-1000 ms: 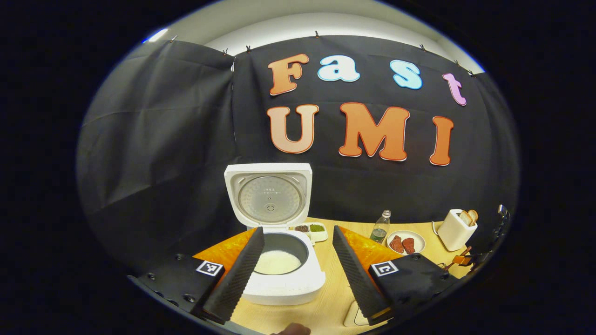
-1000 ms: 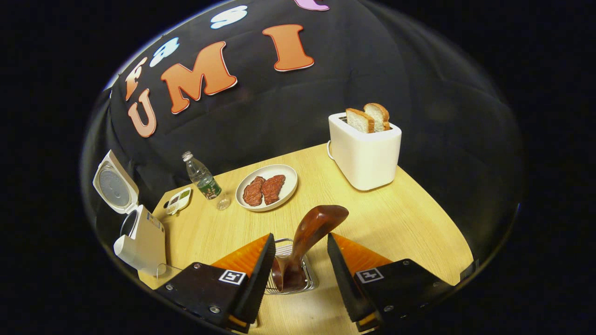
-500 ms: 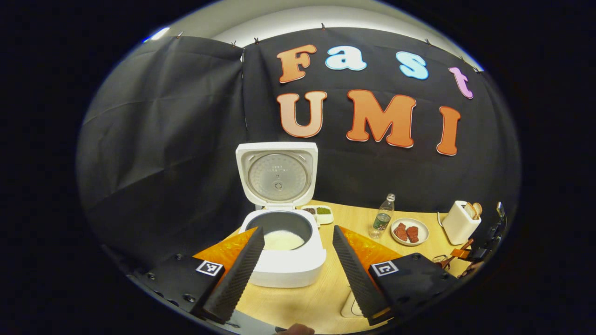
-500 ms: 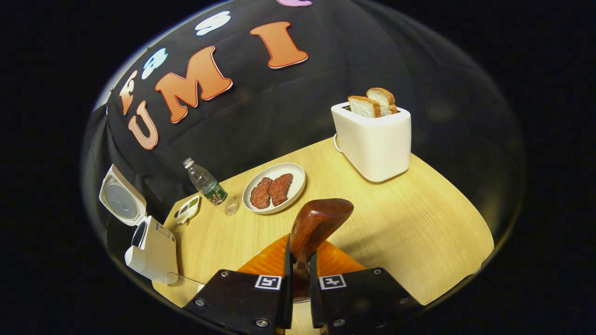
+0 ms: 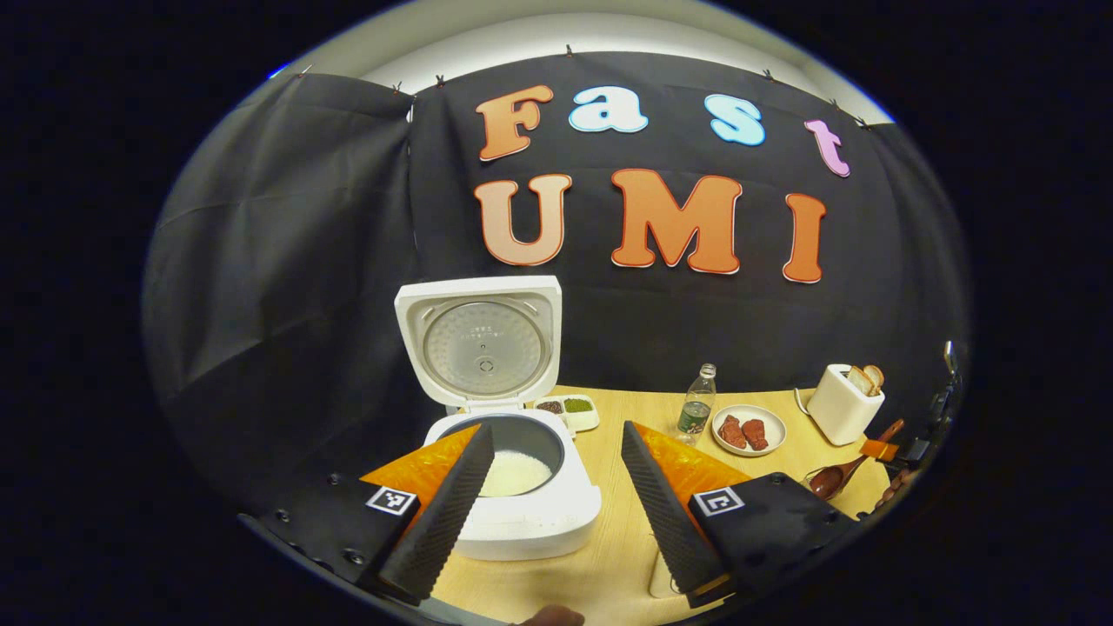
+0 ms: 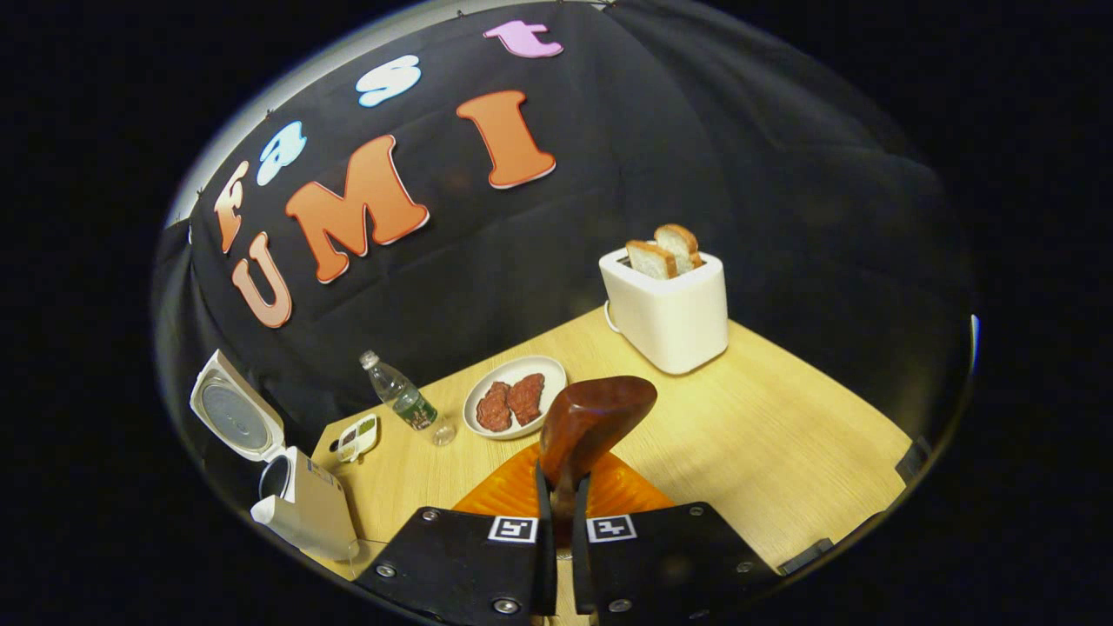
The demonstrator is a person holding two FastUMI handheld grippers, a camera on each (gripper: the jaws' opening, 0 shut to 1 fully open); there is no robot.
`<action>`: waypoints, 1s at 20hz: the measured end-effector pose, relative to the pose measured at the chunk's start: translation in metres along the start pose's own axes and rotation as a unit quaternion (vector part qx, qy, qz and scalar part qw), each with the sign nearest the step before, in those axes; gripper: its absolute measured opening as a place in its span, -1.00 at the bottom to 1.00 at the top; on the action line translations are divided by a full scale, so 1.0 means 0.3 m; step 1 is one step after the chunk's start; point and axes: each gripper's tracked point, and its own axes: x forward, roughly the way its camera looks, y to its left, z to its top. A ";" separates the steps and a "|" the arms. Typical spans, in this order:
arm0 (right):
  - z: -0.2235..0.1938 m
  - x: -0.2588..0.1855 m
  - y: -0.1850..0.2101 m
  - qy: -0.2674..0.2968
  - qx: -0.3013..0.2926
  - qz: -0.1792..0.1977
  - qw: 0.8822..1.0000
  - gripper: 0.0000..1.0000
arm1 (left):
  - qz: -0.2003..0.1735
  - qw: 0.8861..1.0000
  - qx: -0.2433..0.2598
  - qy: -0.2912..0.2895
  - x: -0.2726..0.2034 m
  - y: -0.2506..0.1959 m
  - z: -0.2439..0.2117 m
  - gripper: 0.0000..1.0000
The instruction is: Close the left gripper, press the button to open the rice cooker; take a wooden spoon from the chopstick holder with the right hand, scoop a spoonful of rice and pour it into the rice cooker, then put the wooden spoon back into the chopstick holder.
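Observation:
The white rice cooker (image 5: 522, 530) stands open, lid (image 5: 478, 339) upright and rice in its pot (image 5: 515, 474). My left gripper (image 5: 555, 428) hovers open just in front of it, one finger on each side of the pot's front. At the far right the right gripper (image 5: 904, 448) holds the dark wooden spoon (image 5: 835, 476) above the table. In the right gripper view my right gripper (image 6: 561, 487) is shut on the wooden spoon (image 6: 596, 417), whose rounded end sticks up ahead of the fingers. The rice cooker (image 6: 304, 517) sits far left there. The chopstick holder is hidden under the gripper.
On the wooden table (image 6: 783, 435) are a white toaster (image 6: 665, 309) with two bread slices, a plate of meat (image 6: 513, 404), a water bottle (image 6: 400, 402) and a small divided dish (image 6: 358, 435). A pale container (image 5: 661, 584) lies by the front edge.
The right gripper went from open around the spoon in the wire holder to shut on it, then lifted it clear. The left gripper stayed open and drifted slightly in front of the cooker.

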 end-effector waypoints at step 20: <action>-0.263 -0.243 0.377 -0.003 -0.204 0.007 0.979 -0.87 | -0.029 1.000 0.009 0.000 0.177 0.199 -0.034 1.00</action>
